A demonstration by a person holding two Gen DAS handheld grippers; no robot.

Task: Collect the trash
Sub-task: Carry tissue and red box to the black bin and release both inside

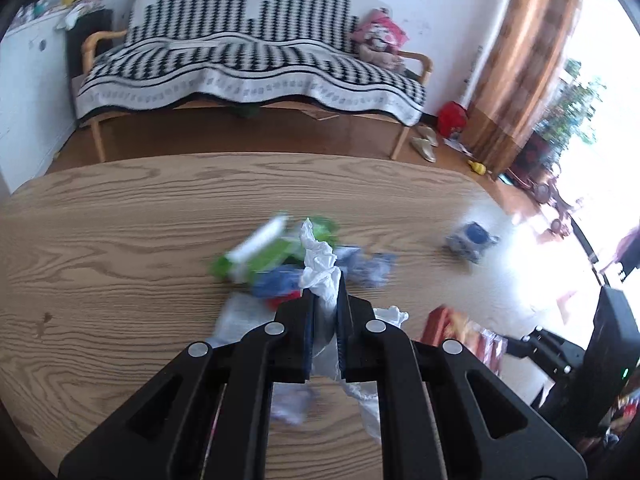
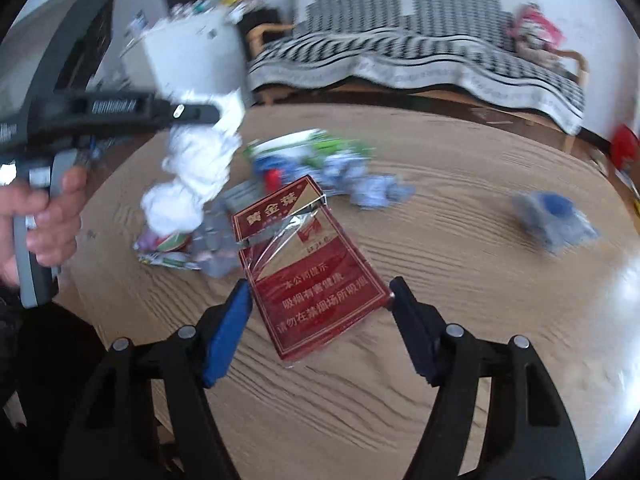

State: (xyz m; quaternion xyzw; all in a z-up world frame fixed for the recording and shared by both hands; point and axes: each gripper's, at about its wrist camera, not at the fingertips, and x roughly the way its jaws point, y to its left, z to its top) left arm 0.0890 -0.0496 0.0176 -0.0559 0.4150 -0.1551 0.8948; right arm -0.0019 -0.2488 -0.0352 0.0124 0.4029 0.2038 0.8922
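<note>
My left gripper [image 1: 325, 280] is shut on a crumpled white tissue [image 1: 318, 258] and holds it above the wooden table [image 1: 120, 220]. The tissue also shows in the right wrist view [image 2: 196, 168], hanging from the left gripper [image 2: 216, 112]. My right gripper [image 2: 320, 292] is open, its fingers either side of a red cigarette pack [image 2: 316, 276] lying flat on the table [image 2: 460, 300]. The pack also shows in the left wrist view [image 1: 460, 328]. A pile of green, blue and white wrappers [image 1: 280, 256] lies mid-table, seen also in the right wrist view [image 2: 316, 160].
A crumpled blue-grey wrapper [image 2: 556, 220] lies apart at the right, seen also in the left wrist view [image 1: 470, 242]. More crumpled wrappers [image 2: 180, 248] lie left of the pack. A sofa with a black-and-white throw [image 1: 248, 64] stands behind the table. A brown curtain [image 1: 520, 64] hangs at the right.
</note>
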